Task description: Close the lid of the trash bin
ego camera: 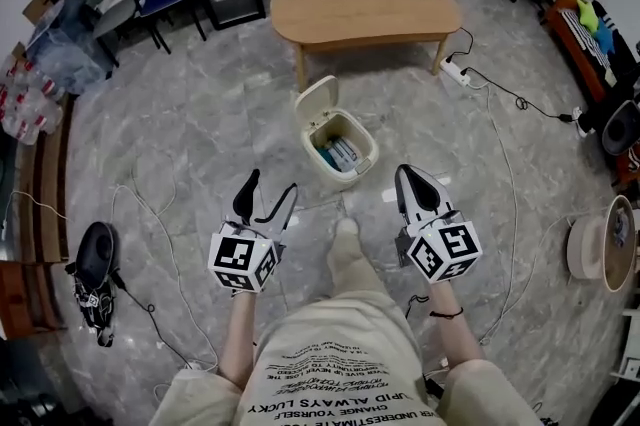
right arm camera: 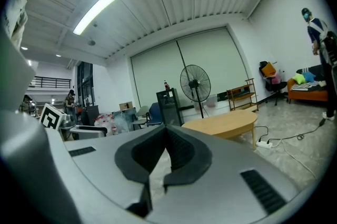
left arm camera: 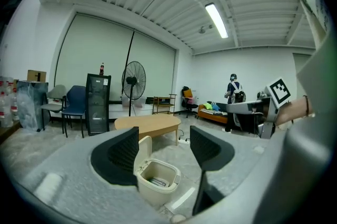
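1. While looking straight down in the head view, nearest stuff first: left gripper [ego camera: 271,184] with jaws spread wide, holding nothing. Right gripper [ego camera: 405,176] pinched together, also on nothing. Both up in the air, well short of the target.
2. Just past a socked foot [ego camera: 345,236], sitting on the marble-look floor [ego camera: 200,144]: small cream trash bin [ego camera: 368,149]. Lid [ego camera: 318,101] flipped up, standing nearly upright on the far-left edge. Some blue and white trash [ego camera: 338,154] inside.
3. Handling guess: looks like thin rigid plastic, light and hinged. Probably needs only a nudge on the lid's top edge or back face, tipping it toward the opening, no clamping required. Could skid the whole bin if shoved hard, being that light on a smooth floor.
4. Farther out: kidney-shaped wooden table [ego camera: 365,9], power strip [ego camera: 452,69] near one leg.
5. View differences: in the left gripper view, bin and lid framed right between the open jaws, nicely lined up. In the right gripper view, no bin at all, just shut jaws, the table, a standing fan [right arm camera: 195,83] and a black glass-door cabinet [right arm camera: 168,106]. Only from the head view: the actual gap between grippers and bin.
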{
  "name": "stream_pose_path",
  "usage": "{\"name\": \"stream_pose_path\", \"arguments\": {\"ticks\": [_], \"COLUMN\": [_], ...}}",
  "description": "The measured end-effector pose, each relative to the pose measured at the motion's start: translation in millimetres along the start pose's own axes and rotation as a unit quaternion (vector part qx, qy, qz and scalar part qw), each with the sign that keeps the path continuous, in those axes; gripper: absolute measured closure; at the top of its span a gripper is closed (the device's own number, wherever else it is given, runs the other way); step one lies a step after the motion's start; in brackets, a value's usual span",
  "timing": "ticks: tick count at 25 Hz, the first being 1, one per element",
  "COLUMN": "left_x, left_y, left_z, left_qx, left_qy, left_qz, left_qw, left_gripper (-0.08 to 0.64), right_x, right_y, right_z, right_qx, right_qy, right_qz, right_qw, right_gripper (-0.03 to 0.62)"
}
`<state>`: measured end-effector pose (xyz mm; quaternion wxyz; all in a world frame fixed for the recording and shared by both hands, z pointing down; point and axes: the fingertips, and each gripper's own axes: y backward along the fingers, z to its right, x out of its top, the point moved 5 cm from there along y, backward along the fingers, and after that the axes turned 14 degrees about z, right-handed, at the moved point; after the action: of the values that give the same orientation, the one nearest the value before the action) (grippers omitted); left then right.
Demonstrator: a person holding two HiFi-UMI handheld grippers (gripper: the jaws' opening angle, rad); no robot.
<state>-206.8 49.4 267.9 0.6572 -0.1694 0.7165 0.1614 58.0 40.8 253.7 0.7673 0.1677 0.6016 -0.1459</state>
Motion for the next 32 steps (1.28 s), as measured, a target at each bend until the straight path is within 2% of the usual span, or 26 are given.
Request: {"name": "stream_pose_path", "arguments": {"ticks": [11,21,28,32], "left_x": [-10,-30,-47,-69], "left_y": [-122,-200,-241,-267], "left_z": [-32,-60,-80,-92], "left_qx": [0.029,0.045,0.025,0.002], "left_qy": [0.013,0.016,0.002,-0.014], "left_qz": [-0.036,-0.057,-0.101,-0.143], "left_qw": [0.9988,0.9972,0.9946,0.9896], "left_gripper": [0.258,0.258,0.258,0.258], "right_x": [-13,-35,-56,-75], "right_y": [-119,-181,-210,-222], "right_z": [72,110,119,127], "right_qx": [0.046,0.069,0.069,0.061], "right_qy": [-0.010,-0.021,-0.029,-0.027], "right_qz": [-0.052,-0.081,-0.101,-0.116], "right_qw": [0.998,0.994,0.992,0.991], "right_gripper": [0.588,0.588,0.588,0.588]}}
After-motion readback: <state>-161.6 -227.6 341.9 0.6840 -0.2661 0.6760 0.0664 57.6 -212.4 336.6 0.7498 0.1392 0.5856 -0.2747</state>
